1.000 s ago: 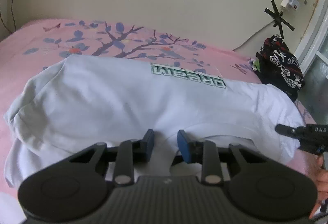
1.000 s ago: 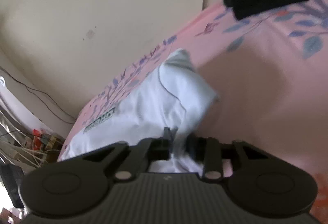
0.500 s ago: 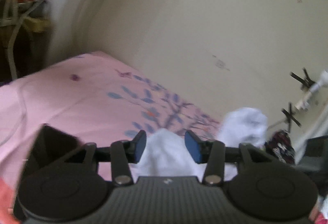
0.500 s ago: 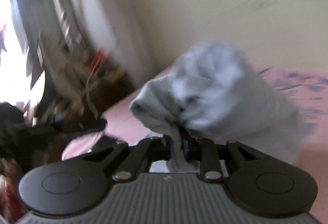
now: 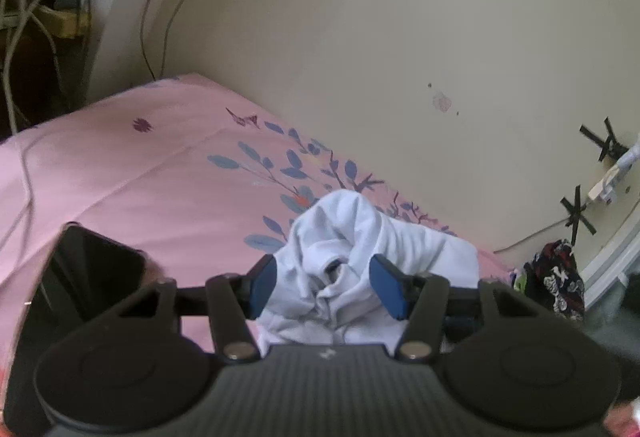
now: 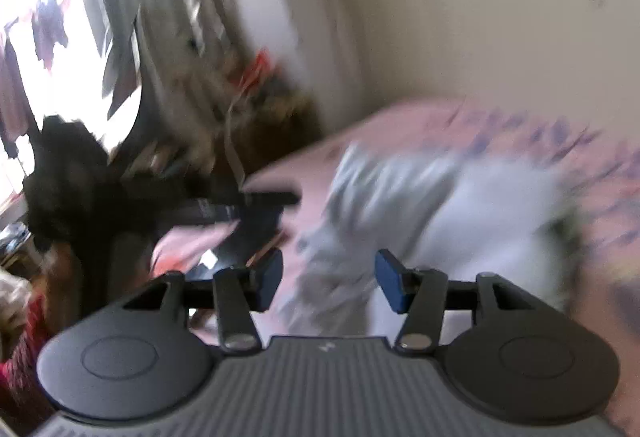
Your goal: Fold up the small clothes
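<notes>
Since 1 second earlier, the white shirt [image 5: 372, 257] had gone from spread flat to a crumpled heap at lower centre on the pink bedsheet [image 5: 132, 189]. Both the left gripper [image 5: 325, 287] and right gripper [image 6: 328, 283] had just opened; jaws stood apart, cloth unclamped between them.

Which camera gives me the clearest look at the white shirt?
The left wrist view: the white shirt lies sharp and crumpled on the pink bedsheet. The right wrist view shows only a motion-blurred pale heap.
</notes>
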Demonstrator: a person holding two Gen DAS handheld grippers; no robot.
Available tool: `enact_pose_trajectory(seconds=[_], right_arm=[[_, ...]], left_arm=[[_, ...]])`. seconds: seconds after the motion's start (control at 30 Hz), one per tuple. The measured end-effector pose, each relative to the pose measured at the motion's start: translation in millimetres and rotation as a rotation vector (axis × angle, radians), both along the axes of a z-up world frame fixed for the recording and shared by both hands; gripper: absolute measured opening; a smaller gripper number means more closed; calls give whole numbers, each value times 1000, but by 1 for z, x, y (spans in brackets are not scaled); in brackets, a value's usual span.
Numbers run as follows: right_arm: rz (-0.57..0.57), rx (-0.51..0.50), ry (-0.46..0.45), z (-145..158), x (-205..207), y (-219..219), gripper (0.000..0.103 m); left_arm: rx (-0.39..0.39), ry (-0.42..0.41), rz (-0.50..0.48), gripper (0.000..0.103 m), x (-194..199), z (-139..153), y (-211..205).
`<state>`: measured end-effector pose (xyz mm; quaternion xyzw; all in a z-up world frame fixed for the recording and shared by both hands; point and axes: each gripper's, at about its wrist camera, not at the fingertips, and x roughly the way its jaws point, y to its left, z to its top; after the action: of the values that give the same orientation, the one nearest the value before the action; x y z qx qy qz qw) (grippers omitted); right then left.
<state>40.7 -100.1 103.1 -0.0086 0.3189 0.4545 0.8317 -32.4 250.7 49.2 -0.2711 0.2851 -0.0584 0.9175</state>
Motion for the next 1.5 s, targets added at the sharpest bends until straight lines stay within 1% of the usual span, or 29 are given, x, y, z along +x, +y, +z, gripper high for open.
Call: enact_pose_trajectory(seconds=[0.07, 0.1, 0.13, 0.17, 0.2, 0.23, 0.27, 0.3, 0.33, 0.37, 0.43, 0.47, 0.5, 0.53, 0.57, 0.6, 0.63, 0.67, 0.7, 0.77, 0.9, 1.0, 1.13, 1.2, 1.3, 1.43, 1.5], right_arm=[[-66, 0, -24, 6, 18, -9, 40], [-89, -16, -23, 4, 30, -10, 38], [-116, -52, -11, -4, 43, -9, 34], [-152, -101, 24, -16, 57, -8, 22], [-185, -148, 69, -32, 70, -9, 14], [-205, -182, 128, -53, 84, -8, 8], [-208, -156, 155, -67, 89, -11, 3], [-219, -112, 141, -73, 89, -17, 0], [-227, -106, 143, -72, 88, -18, 0], [-234, -111, 143, -72, 86, -17, 0], [-230, -128, 121, -71, 78, -11, 0], [-232, -124, 125, -68, 75, -14, 0], [-236, -112, 134, -66, 74, -15, 1], [-242, -84, 147, -60, 71, -20, 6], [-244, -47, 157, -56, 69, -26, 18], [-251, 11, 159, -49, 58, -39, 31], [-257, 53, 155, -46, 51, -44, 38], [-269, 85, 143, -41, 40, -55, 49], [-287, 101, 126, -39, 29, -66, 54], [-323, 112, 107, -41, 10, -83, 54], [-382, 107, 146, -59, -17, -108, 55], [-380, 109, 170, -71, -32, -115, 55], [-380, 78, 164, -87, -40, -115, 57], [-373, 93, 142, -90, -45, -120, 57], [-362, 94, 137, -89, -46, -121, 59], [-357, 125, 156, -91, -45, -125, 61], [-358, 139, 164, -91, -45, -127, 62]], left_arm=[[0, 3, -17, 52, 18, -1, -8], [11, 6, -24, 52, 27, -1, -13], [34, 20, -27, 51, 38, -2, -18], [63, 45, -28, 51, 49, -4, -23], [83, 76, -31, 47, 61, -9, -28], [93, 112, -34, 46, 72, -15, -30], [92, 152, -43, 46, 83, -23, -33], [111, 173, -33, 46, 89, -30, -35], [143, 171, -22, 48, 91, -34, -37], [169, 161, -17, 49, 91, -35, -40], [190, 155, -6, 49, 86, -33, -44], [203, 151, -3, 49, 83, -32, -46], [213, 146, -2, 50, 81, -29, -48], [220, 139, -1, 52, 75, -26, -47], [230, 129, 3, 53, 68, -22, -46], [252, 119, 16, 61, 62, -19, -46], [284, 106, 33, 66, 54, -16, -48], [318, 90, 50, 67, 46, -12, -49], [349, 79, 68, 68, 38, -11, -52], [404, 70, 88, 68, 26, -11, -59], [480, 100, 83, 68, 11, -21, -78], [502, 125, 66, 70, 3, -29, -88], [535, 140, 70, 75, -3, -36, -96], [536, 147, 73, 76, -5, -39, -96], [540, 157, 89, 82, -6, -41, -97], [562, 155, 116, 94, -7, -47, -98], [561, 149, 129, 97, -9, -50, -98]])
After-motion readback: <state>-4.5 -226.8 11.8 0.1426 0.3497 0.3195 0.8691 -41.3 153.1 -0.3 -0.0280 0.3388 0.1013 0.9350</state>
